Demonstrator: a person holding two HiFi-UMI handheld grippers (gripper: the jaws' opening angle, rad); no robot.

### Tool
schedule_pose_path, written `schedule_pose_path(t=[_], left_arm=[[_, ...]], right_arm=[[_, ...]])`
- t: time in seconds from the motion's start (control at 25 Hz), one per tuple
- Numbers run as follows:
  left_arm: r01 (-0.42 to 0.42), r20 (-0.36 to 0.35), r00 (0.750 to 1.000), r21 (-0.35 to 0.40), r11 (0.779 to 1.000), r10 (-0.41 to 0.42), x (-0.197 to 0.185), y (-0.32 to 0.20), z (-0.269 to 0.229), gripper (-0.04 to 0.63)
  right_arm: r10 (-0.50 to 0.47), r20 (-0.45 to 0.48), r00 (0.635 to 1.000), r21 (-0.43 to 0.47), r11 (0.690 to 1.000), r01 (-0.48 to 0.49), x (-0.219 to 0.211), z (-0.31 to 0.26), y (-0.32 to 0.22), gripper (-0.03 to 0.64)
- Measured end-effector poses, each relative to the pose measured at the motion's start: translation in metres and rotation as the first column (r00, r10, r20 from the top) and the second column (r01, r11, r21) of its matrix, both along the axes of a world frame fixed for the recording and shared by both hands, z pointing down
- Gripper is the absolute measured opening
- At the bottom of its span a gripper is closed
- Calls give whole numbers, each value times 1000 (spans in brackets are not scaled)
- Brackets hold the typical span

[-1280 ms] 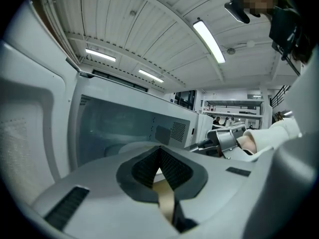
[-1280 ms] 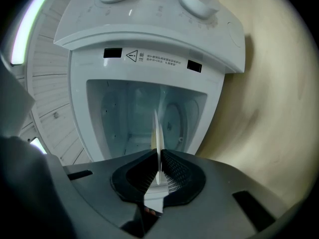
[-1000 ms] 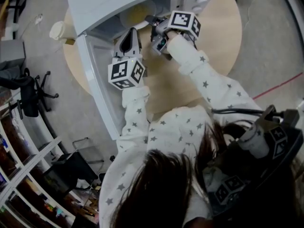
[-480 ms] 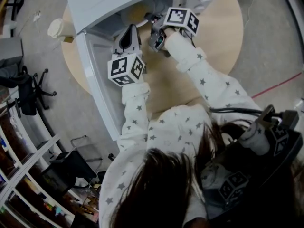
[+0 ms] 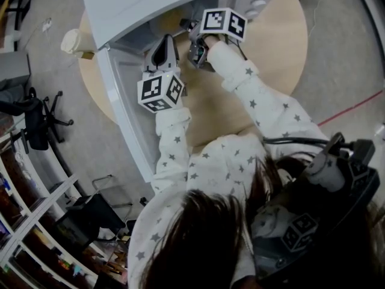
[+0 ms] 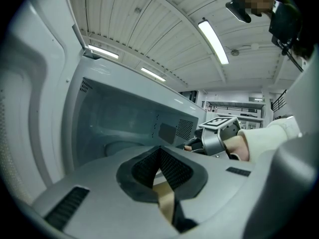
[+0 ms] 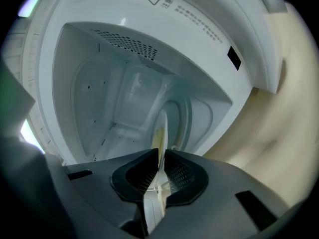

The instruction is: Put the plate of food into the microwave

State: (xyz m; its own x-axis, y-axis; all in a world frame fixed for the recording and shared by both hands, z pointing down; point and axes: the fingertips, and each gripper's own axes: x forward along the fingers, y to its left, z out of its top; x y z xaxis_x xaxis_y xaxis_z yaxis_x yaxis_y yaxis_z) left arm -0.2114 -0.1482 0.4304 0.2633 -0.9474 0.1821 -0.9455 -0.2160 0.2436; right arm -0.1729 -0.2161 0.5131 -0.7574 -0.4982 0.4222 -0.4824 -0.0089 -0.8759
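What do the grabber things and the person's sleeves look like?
Both are smooth grey plastic. The left gripper and the right gripper each end in two jaws lined with black, mesh-patterned pads. Each one carries a white cube printed with black square markers, with the right one's here. The person wears long white sleeves dotted with small grey stars.

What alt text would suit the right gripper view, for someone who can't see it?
The right gripper, its jaws shut on the rim of a white plate seen edge-on with something yellowish on it, holds the plate at the mouth of an open microwave with a white cavity. A pale wooden table shows at the right.
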Motion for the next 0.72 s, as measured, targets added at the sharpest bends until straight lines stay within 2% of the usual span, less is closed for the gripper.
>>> schedule_pose_path(t=[0.04,0.12,0.2,0.36,0.44,0.56,0.72], left_arm=[[1,0,1000,0,1000,-1,-1,0,0,2],[4,-1,1000,0,1000,-4,-2,-1,0,2],[4,-2,1000,0,1000,-4,-3,-2,1,2],[4,-1,1000,-3,1000,-4,-4,-2,3,2],[5,-1,1000,-2,1000,-5,-4,-2,3,2],[4,-2,1000,0,1000,-4,-4,-2,3,2],[4,-3,1000,5,1000,-4,-3,-1,0,2]], right_arm=[[5,8,1000,0,1000,-5,0,0,-1,21],[18,33,999,-3,1000,-18,-1,0,-3,72],[34,49,998,-8,999,-34,0,1,-6,92],[41,16,999,27,999,-41,3,2,-12,108],[29,22,999,26,999,-30,1,1,-13,143],[-7,-24,1000,34,999,7,1,4,-12,169],[-32,-90,995,34,999,35,5,9,-9,169]])
